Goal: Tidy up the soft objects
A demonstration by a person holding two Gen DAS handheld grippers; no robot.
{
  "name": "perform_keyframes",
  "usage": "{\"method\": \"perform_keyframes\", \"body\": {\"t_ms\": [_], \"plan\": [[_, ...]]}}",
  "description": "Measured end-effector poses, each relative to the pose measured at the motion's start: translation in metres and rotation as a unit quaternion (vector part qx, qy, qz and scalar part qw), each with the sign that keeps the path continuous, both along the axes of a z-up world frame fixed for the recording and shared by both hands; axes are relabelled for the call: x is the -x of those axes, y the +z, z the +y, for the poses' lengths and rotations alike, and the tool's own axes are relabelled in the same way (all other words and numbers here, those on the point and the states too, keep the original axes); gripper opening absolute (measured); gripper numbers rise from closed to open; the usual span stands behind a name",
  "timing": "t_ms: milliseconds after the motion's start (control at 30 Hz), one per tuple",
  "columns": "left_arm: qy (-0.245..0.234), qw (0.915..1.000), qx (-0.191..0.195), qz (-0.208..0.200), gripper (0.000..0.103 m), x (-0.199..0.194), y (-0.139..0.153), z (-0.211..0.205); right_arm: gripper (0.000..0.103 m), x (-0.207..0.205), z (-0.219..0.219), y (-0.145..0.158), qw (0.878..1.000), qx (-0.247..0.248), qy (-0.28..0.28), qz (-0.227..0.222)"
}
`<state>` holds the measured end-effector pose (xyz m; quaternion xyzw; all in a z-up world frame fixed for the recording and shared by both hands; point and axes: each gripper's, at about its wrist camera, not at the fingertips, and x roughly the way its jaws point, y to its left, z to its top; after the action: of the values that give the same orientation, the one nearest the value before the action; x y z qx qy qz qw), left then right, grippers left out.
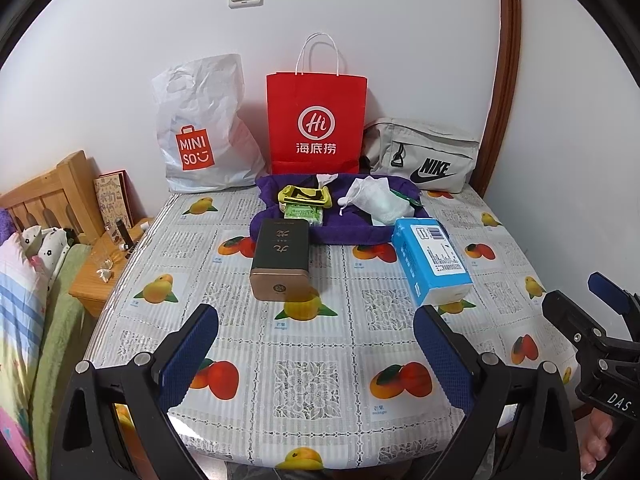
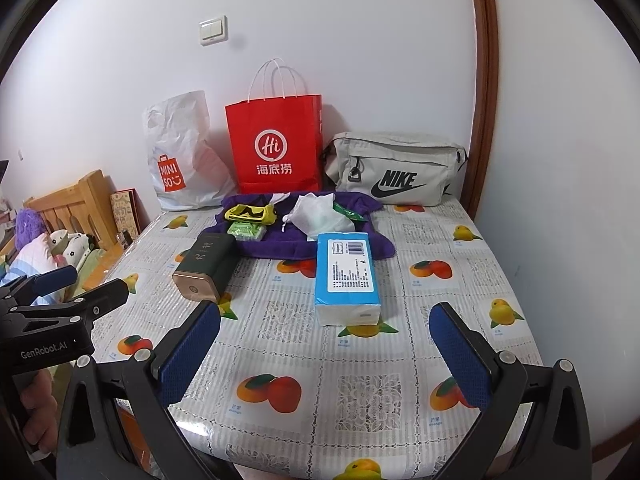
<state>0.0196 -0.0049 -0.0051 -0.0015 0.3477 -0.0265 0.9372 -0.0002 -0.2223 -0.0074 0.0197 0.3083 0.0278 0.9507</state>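
Currently the soft stuff sits mid-table in two groups. On the crumpled purple cloth [image 1: 340, 232] near the back: a white drawstring mesh pouch [image 1: 376, 200], a yellow-and-black soft pouch [image 1: 306, 197] and a green flat packet [image 1: 303, 215] just in front of it. Touching the cloth's front right corner, a blue plastic-wrapped tissue pack [image 2: 346, 276] lies flat on the fruit-print tablecloth [image 2: 360, 392]. Just beside the cloth's front left corner lies a dark rectangular tin with a bronze end [image 1: 281, 258], hard rather than soft.

Behind them against the wall: a white Miniso plastic bag [image 1: 200, 128], a red paper carrier bag with white handles [image 1: 316, 120], a grey Nike zip pouch bag [image 2: 394, 168].

Left gripper [image 1: 316, 350]: jaws wide, holding nothing, hovering over the near table edge. Right gripper [image 2: 326, 350]: same, wide and empty, lined up roughly with the tissue pack.

Step, as a judgement: both tools are between grasps. This fits either soft items gathered onto the cloth with the tissue pack outstanding, or items laid out pending bagging. Can't tell which from this.

Any next grasp on the tissue pack needs the jaws to span its short width and squeeze lightly, since the pack will compress.
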Motion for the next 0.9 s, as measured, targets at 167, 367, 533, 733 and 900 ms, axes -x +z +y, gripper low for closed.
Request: {"method": "perform_keyframes", "body": {"t_ms": [167, 367, 533, 733, 900], "plan": [[0.001, 1.0000, 0.000, 0.000, 0.099, 0.0001, 0.0007, -0.0001, 0.103, 0.0003, -0.0007, 0.0008, 1.000, 0.000, 0.000, 0.000], [0.000, 1.0000, 0.001, 0.000, 0.099, 0.0009, 0.0002, -0.0004, 0.103, 0.0008, -0.0009, 0.0011, 1.000, 0.000, 0.001, 0.000], [0.000, 1.0000, 0.001, 0.000, 0.099, 0.0009, -0.0003, 0.0000, 0.103, 0.0008, -0.0013, 0.0010, 1.000, 0.000, 0.000, 0.000], [0.000, 1.0000, 0.001, -0.001, 0.099, 0.0016, 0.0031, -0.0014, 0.103, 0.0012, -0.0013, 0.0014, 1.000, -0.001, 0.001, 0.000], [0.000, 1.0000, 0.000, -0.001, 0.099, 0.0019, 0.0026, -0.0015, 0.103, 0.0009, -0.0012, 0.0017, 1.000, 0.000, 0.001, 0.000]]}}
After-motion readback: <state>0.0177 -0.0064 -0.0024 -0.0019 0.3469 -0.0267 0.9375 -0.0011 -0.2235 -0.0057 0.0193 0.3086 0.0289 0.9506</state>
